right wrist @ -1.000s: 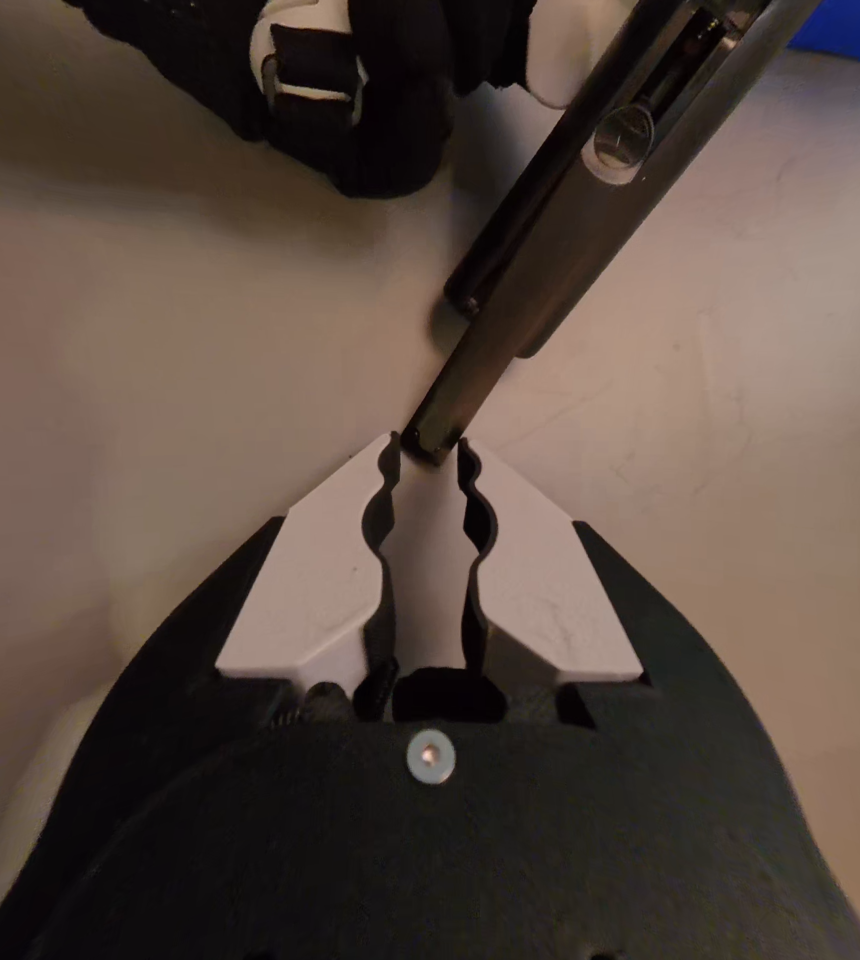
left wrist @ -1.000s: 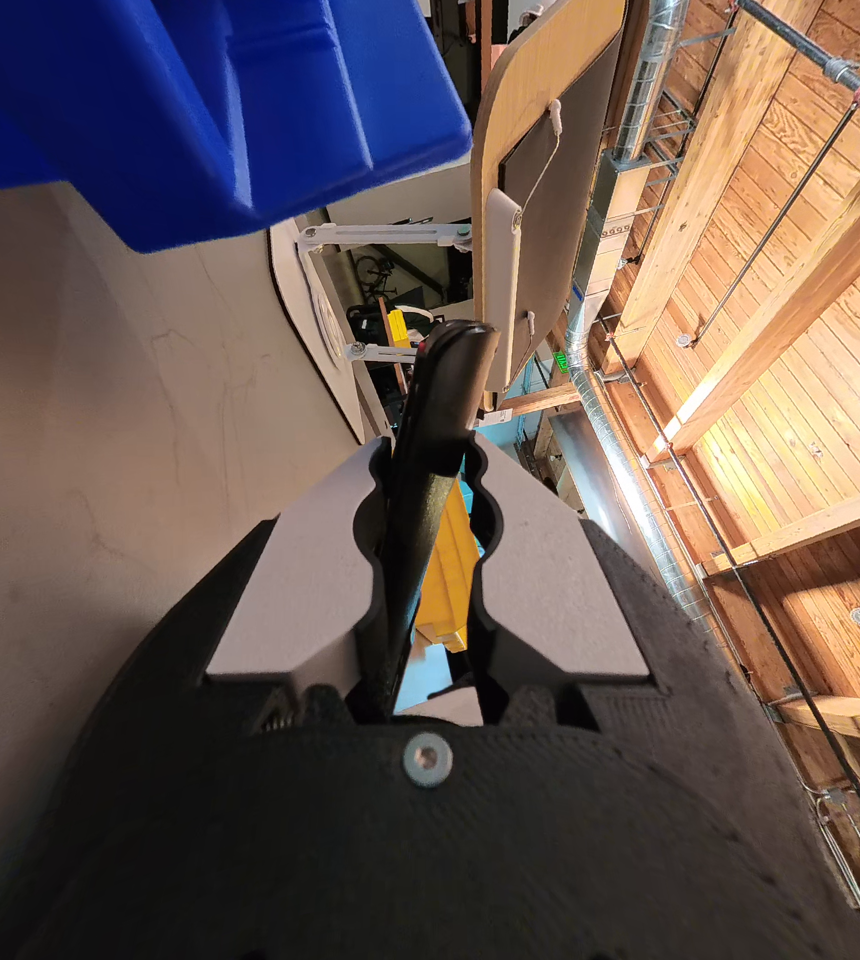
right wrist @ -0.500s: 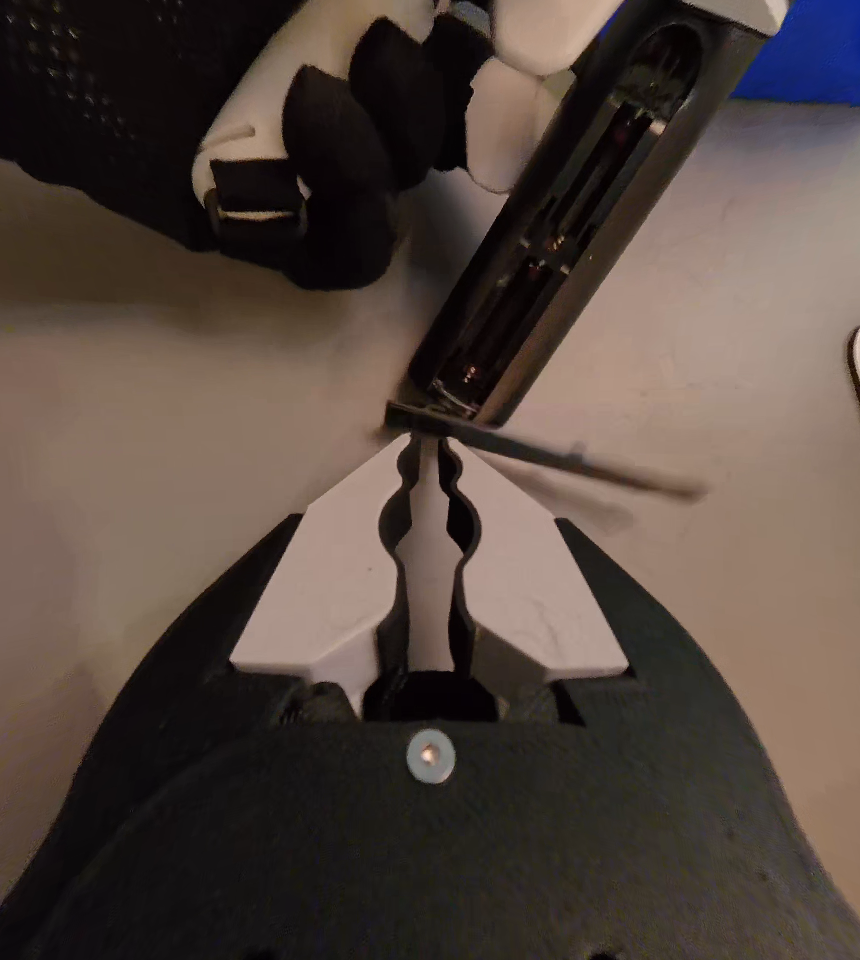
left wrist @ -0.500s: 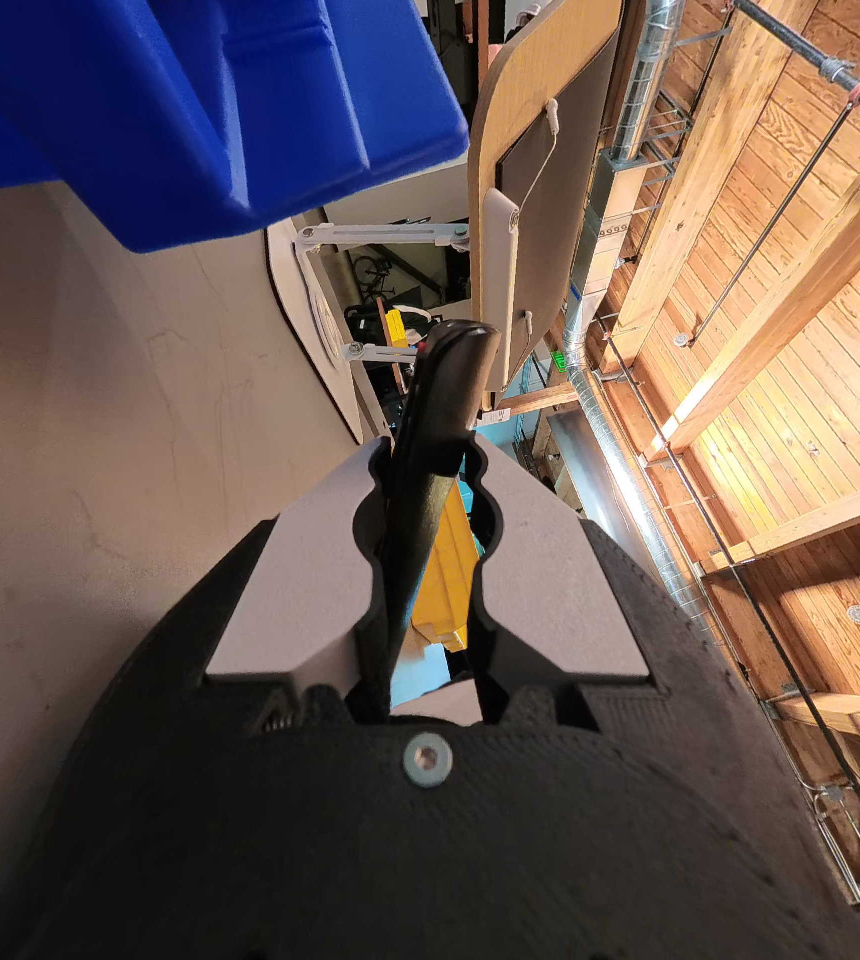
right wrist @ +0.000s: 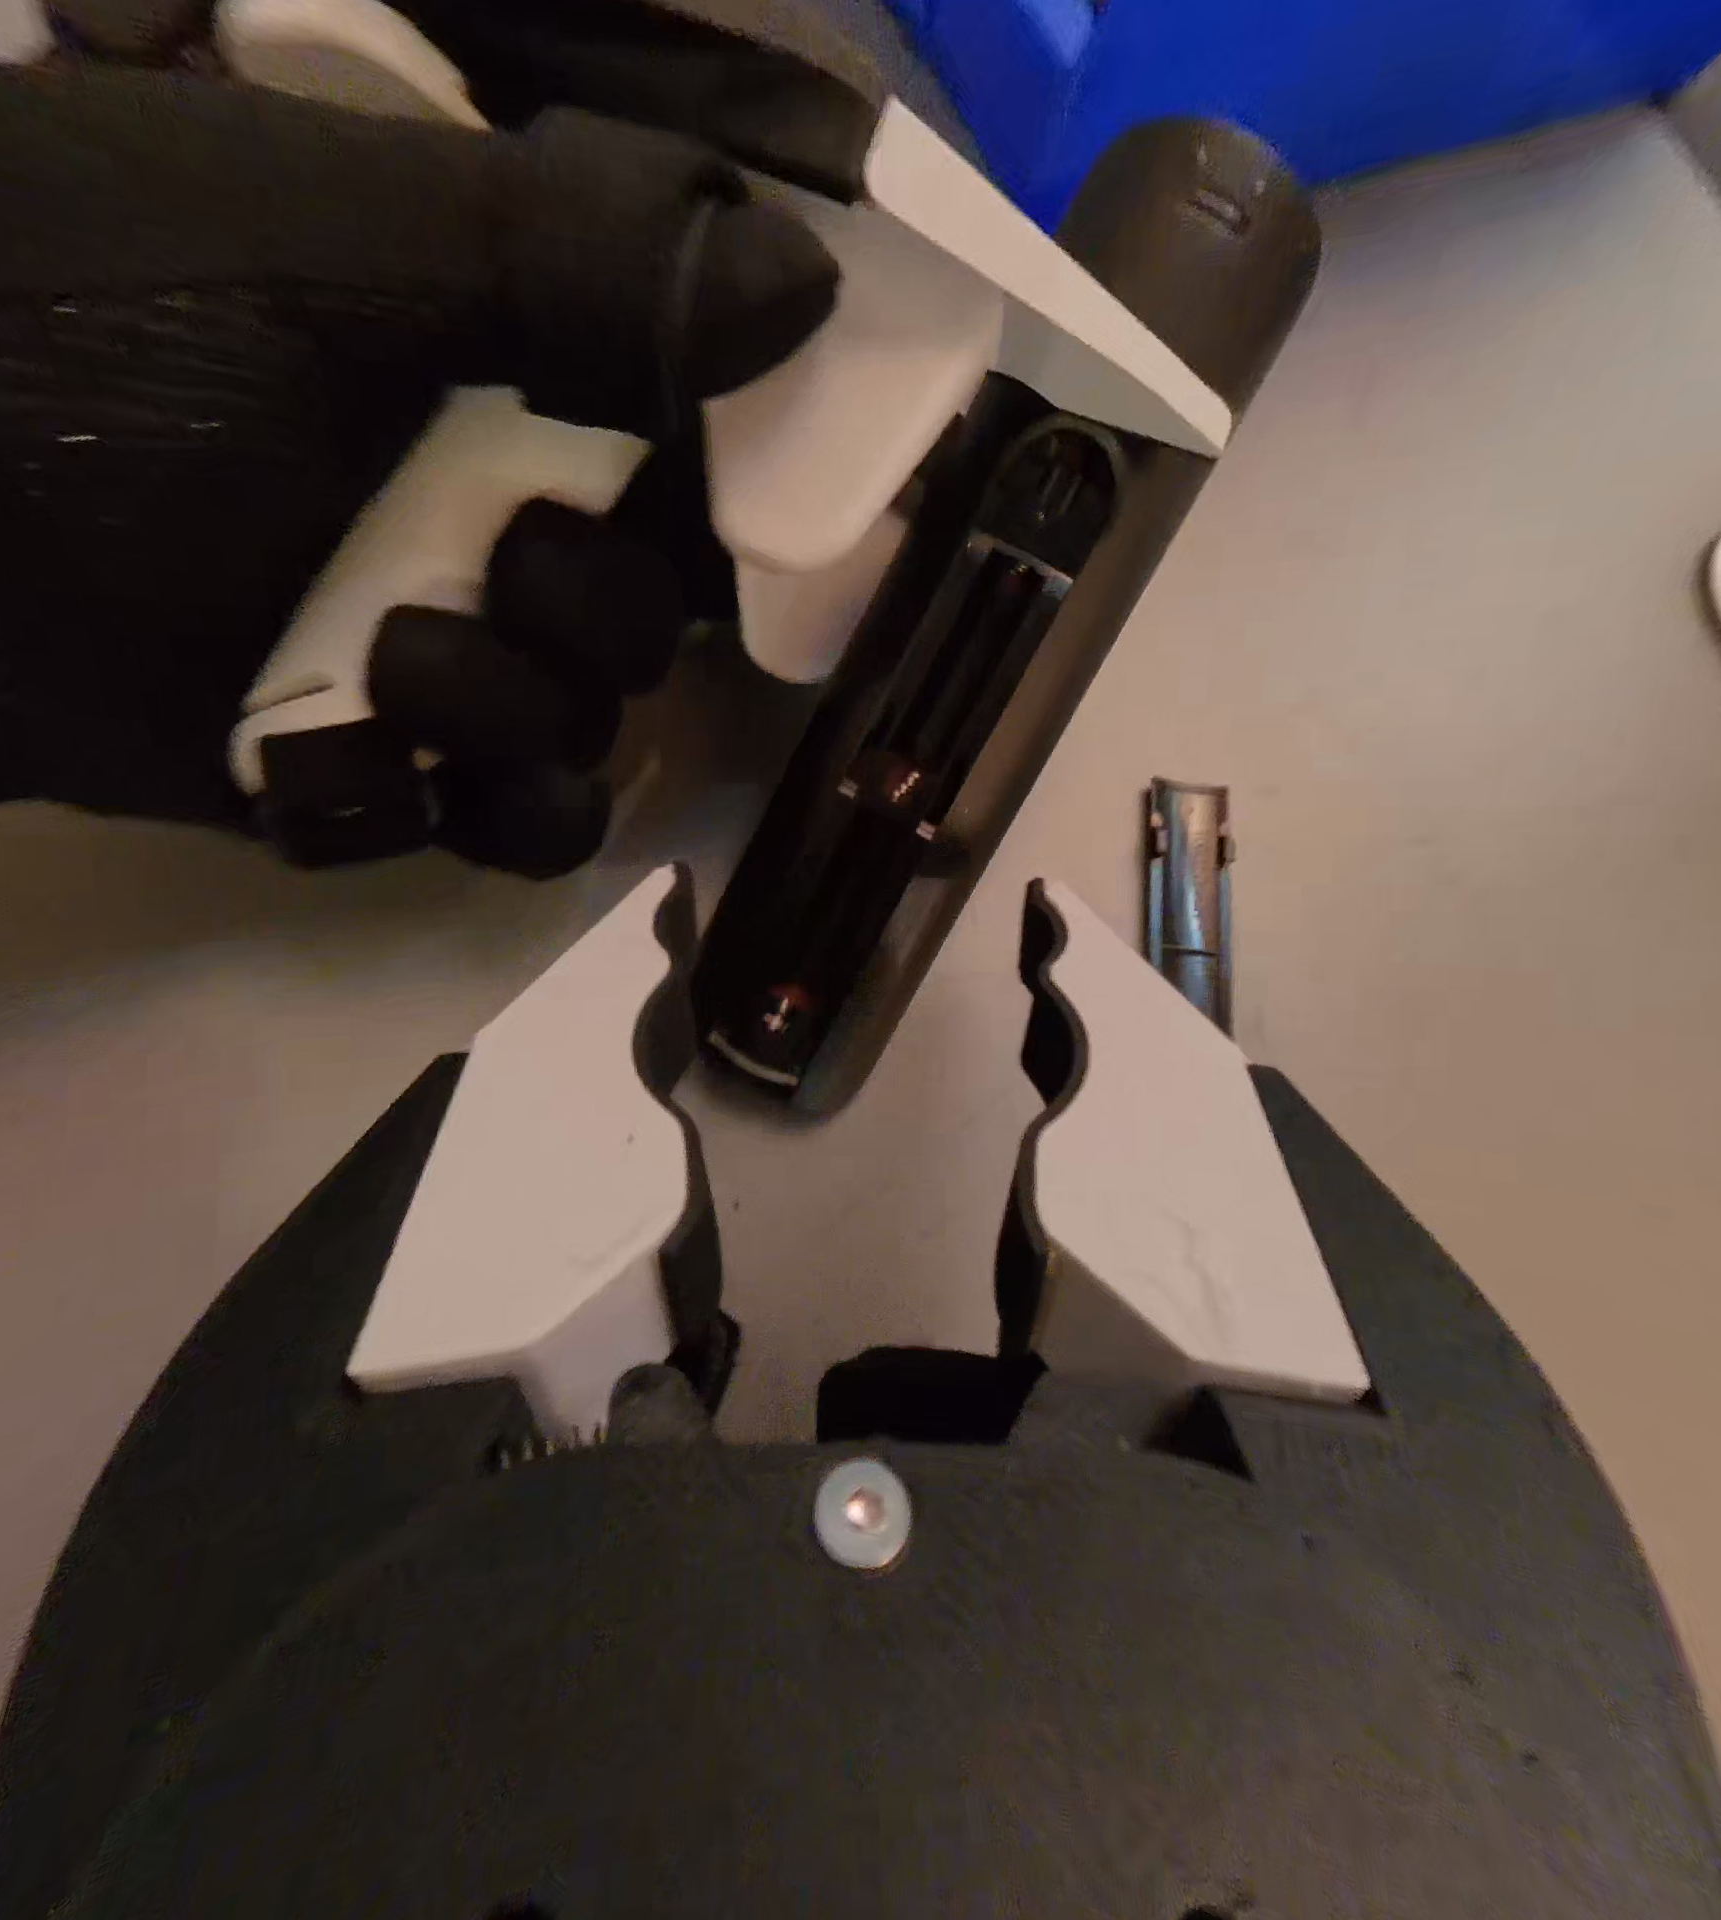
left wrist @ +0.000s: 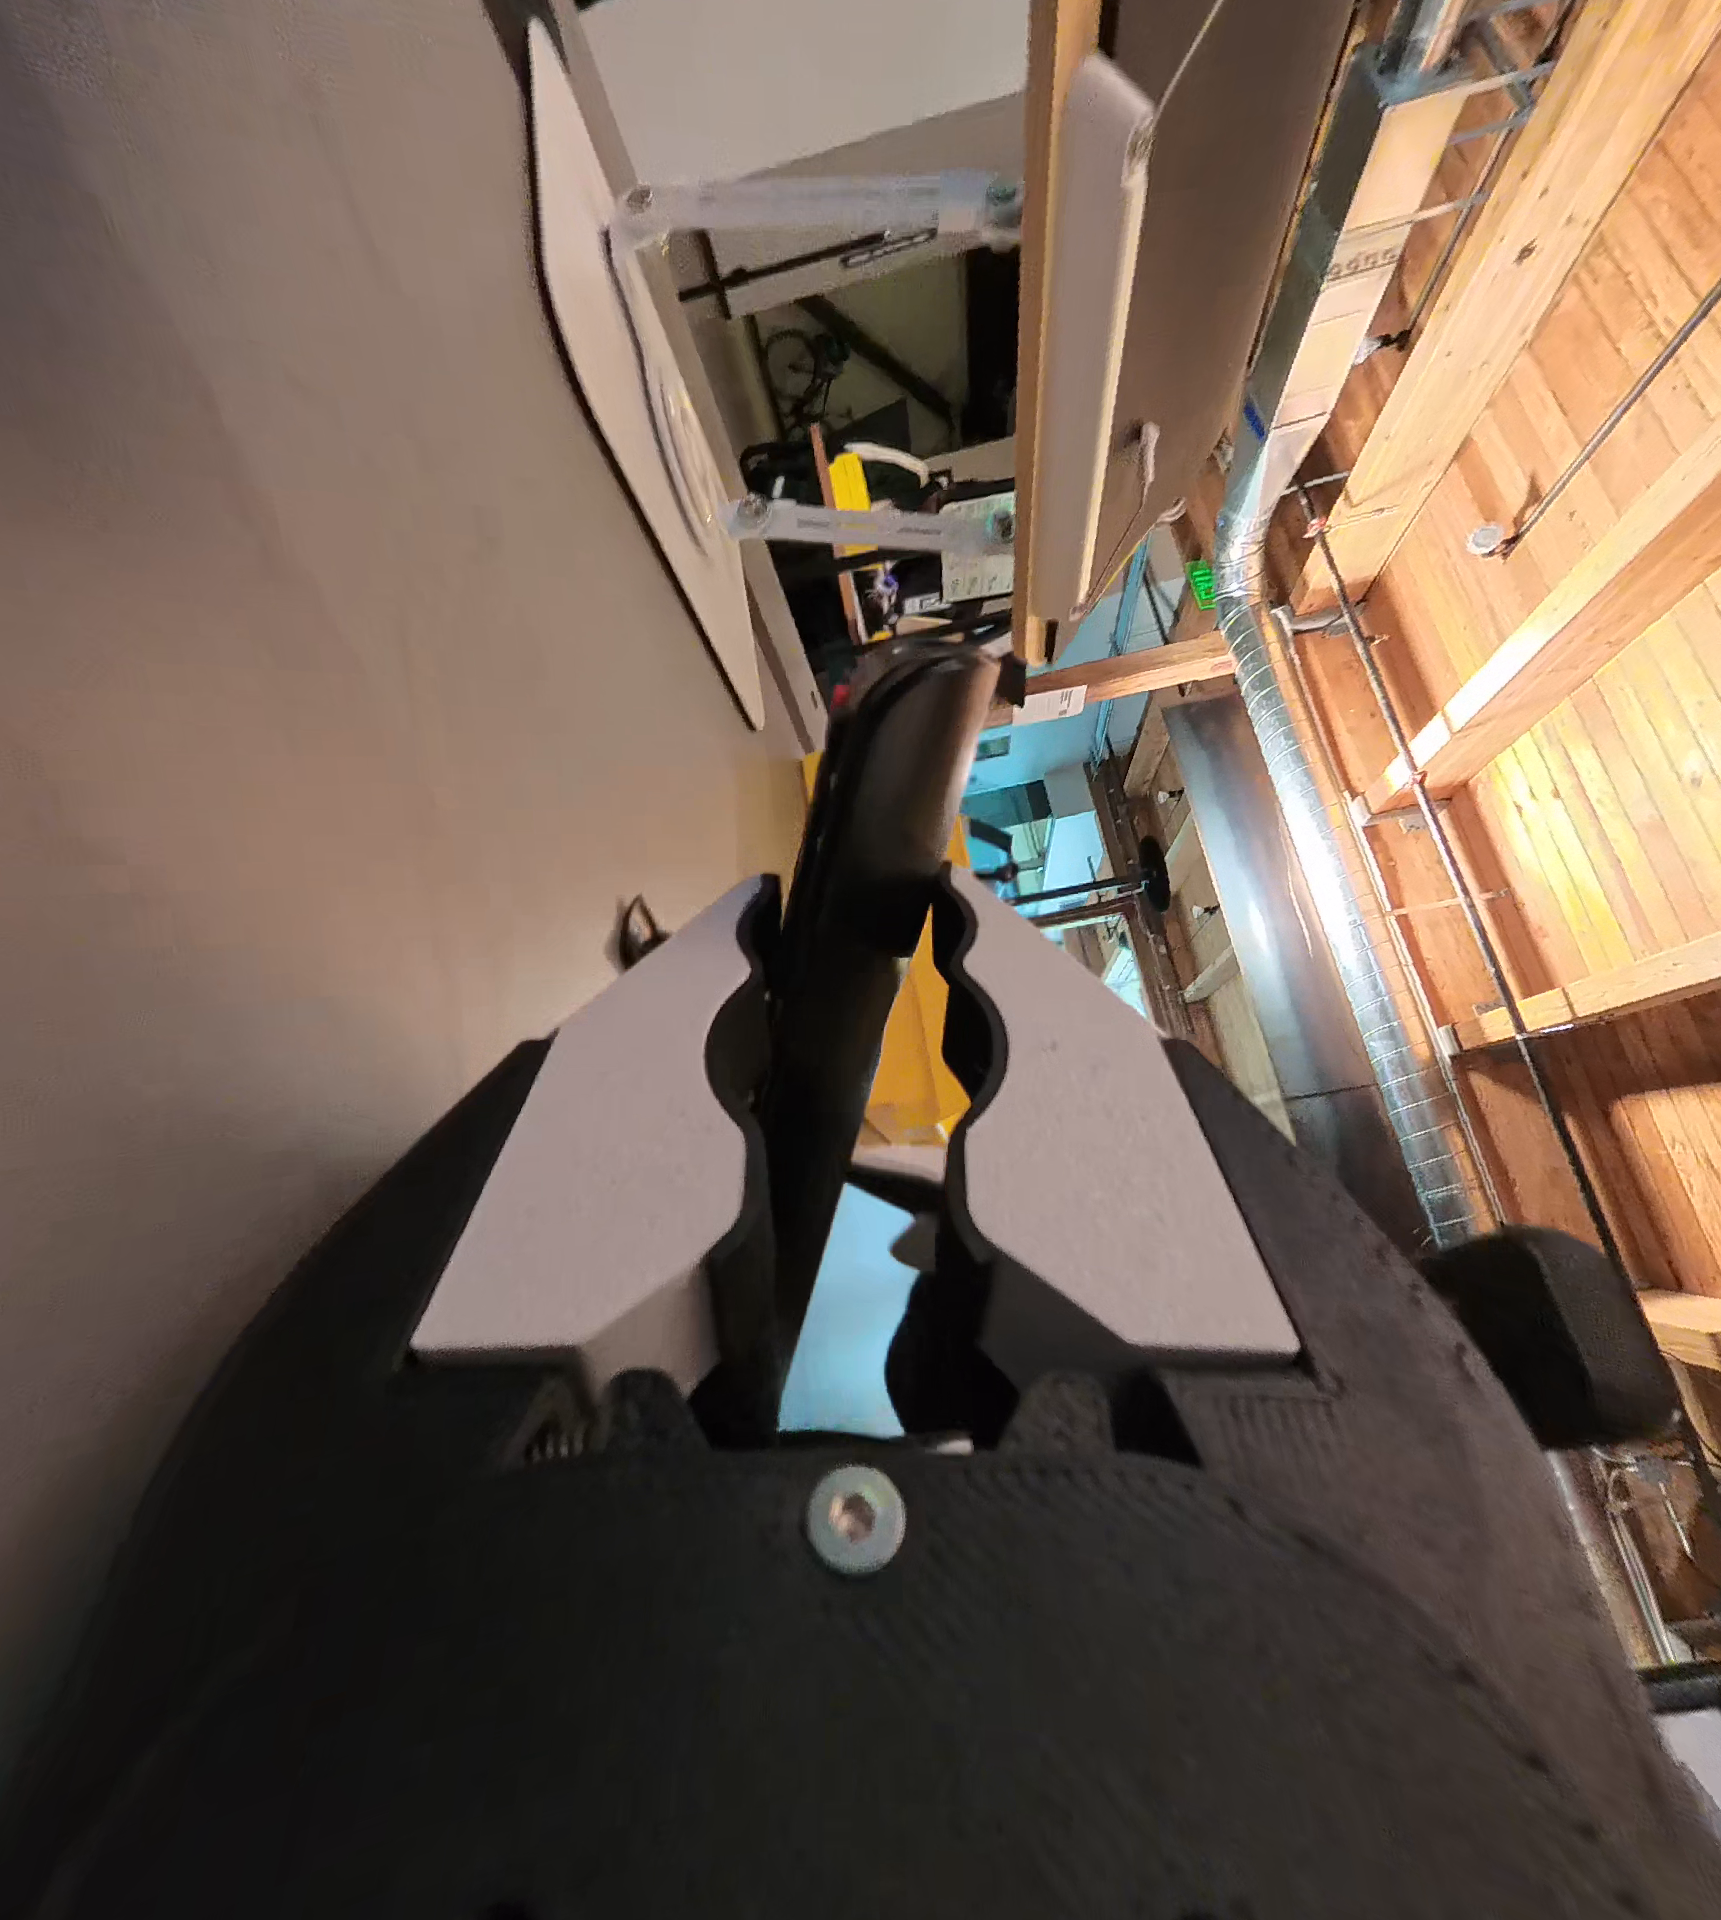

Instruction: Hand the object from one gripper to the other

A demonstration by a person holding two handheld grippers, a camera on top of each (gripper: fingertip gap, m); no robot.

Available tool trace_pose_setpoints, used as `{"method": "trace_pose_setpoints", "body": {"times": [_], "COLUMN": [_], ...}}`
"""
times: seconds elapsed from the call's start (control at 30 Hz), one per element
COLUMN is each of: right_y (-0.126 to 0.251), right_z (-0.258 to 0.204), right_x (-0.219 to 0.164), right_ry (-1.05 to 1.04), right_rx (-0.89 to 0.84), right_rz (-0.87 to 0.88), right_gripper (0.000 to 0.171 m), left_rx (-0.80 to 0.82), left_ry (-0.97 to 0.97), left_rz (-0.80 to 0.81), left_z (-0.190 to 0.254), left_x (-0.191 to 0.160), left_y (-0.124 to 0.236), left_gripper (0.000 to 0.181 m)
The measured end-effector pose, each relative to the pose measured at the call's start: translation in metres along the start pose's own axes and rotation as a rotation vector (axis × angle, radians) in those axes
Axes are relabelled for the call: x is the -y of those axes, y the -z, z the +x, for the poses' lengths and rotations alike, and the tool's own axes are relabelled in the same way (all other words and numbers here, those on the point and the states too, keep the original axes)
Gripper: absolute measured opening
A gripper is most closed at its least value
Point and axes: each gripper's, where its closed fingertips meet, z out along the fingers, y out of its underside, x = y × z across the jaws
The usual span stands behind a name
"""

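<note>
Since the earlier frame, the right claw [right wrist: 851, 914] has spread wide, and the remote [right wrist: 949, 707] now reaches between its fingers, touching the left one. At the remote's far end, the left claw [left wrist: 851, 894] pinches it. Right of the remote, its battery cover [right wrist: 1188, 899] lies on the desk [right wrist: 1458, 727].

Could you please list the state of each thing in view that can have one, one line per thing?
Left tool: shut on the remote control.
Right tool: open, its fingers either side of the remote's lower end.
Remote control: held above the table, battery compartment uncovered, batteries inside.
Battery cover: off, lying flat on the table.
</note>
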Motion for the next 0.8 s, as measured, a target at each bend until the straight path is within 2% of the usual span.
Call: {"method": "trace_pose_setpoints", "body": {"times": [0.07,0.1,0.17,0.23,0.37,0.43,0.53,0.7,0.8], "right_y": [-0.016,-0.022,-0.025,-0.022,-0.013,-0.009,-0.001,0.010,-0.006], "right_z": [-0.004,-0.006,-0.008,-0.012,-0.020,-0.020,-0.005,0.051,0.068], "right_x": [-0.008,-0.014,-0.014,-0.016,-0.023,-0.027,-0.026,-0.007,-0.018], "right_ry": [-0.021,-0.015,-0.006,0.029,0.142,0.161,0.199,0.073,0.037], "right_rx": [-0.004,-0.005,-0.008,0.025,0.121,0.162,0.126,-0.033,-0.033], "right_rz": [-0.056,-0.092,-0.087,-0.102,-0.139,-0.163,-0.150,-0.084,-0.162], "right_gripper": [0.051,0.054,0.051,0.050,0.050,0.051,0.056,0.033,0.034], "left_rx": [0.019,0.033,0.093,0.103,0.238,0.281,0.331,0.324,0.328], "left_ry": [0.005,-0.007,-0.012,-0.024,-0.186,-0.252,-0.335,-0.444,-0.515], "left_rz": [-0.010,-0.013,-0.048,-0.069,-0.085,-0.079,-0.146,-0.126,-0.172], "left_z": [-0.002,-0.002,-0.010,-0.009,-0.012,-0.014,-0.017,-0.011,-0.010], "left_x": [-0.006,-0.008,-0.011,-0.011,-0.003,0.004,0.001,0.015,0.016], "left_y": [0.004,0.006,0.012,0.022,0.049,0.062,0.070,0.071,0.063], "left_gripper": [0.027,0.030,0.060,0.072,0.102,0.103,0.106,0.094,0.087]}}
